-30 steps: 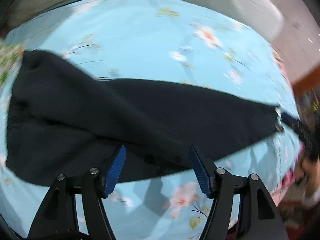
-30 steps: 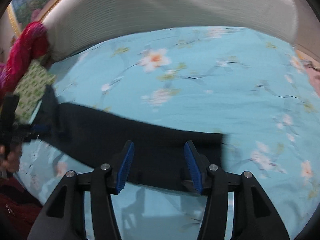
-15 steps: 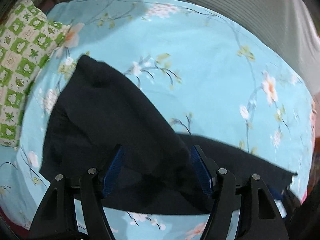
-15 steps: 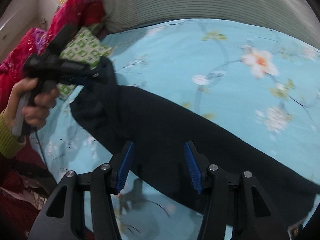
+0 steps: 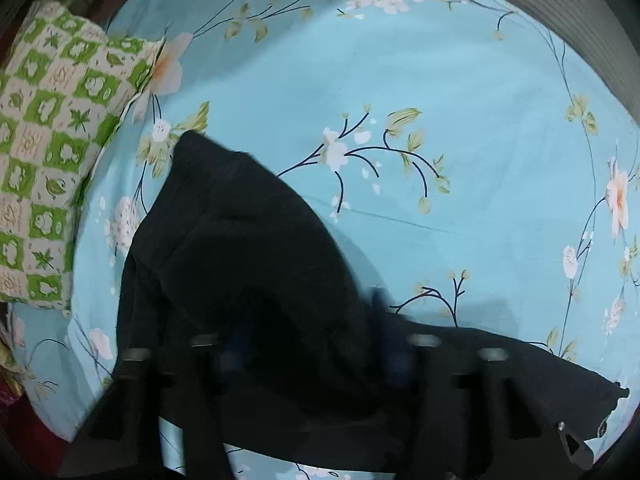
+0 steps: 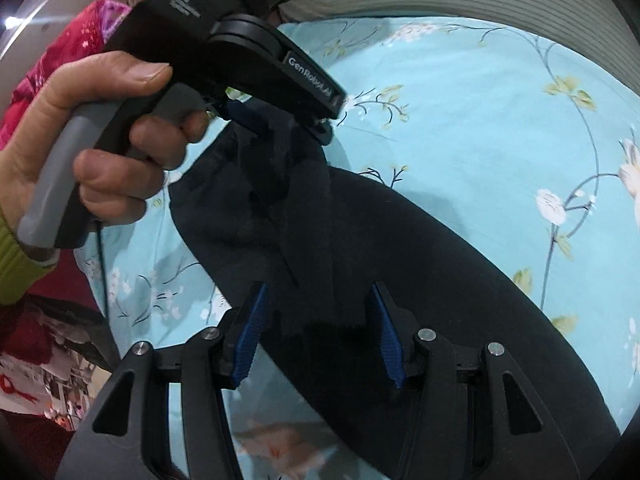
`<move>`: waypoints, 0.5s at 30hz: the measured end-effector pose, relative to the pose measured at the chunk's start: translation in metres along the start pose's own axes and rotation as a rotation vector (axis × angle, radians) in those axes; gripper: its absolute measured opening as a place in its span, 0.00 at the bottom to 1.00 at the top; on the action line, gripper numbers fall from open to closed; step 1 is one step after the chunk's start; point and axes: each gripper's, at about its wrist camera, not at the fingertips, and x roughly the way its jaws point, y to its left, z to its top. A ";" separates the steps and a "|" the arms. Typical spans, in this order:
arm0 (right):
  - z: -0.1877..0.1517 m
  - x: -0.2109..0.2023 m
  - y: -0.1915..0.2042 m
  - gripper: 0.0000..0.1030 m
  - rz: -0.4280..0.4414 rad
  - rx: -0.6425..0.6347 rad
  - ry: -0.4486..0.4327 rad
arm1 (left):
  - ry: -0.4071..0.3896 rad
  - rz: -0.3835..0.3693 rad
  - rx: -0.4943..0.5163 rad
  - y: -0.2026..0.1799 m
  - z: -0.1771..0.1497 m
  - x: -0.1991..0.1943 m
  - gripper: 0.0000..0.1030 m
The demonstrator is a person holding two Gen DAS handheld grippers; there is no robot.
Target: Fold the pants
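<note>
lying on floral sheet | black pants | left gripper jaws closing on pants

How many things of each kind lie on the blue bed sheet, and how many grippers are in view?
Pants: 1
Pillow: 1
Grippers: 2, the left gripper and the right gripper
Total: 4

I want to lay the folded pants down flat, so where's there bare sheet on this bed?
Bare floral sheet lies past the black pants, between the green checked pillow and the grey ribbed cushion. The near edge is crowded: pants and both grippers, left gripper closing on cloth.
</note>
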 end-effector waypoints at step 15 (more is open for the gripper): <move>0.002 -0.016 0.018 0.06 0.007 -0.109 -0.043 | -0.238 -0.322 -0.207 0.079 -0.082 -0.058 0.06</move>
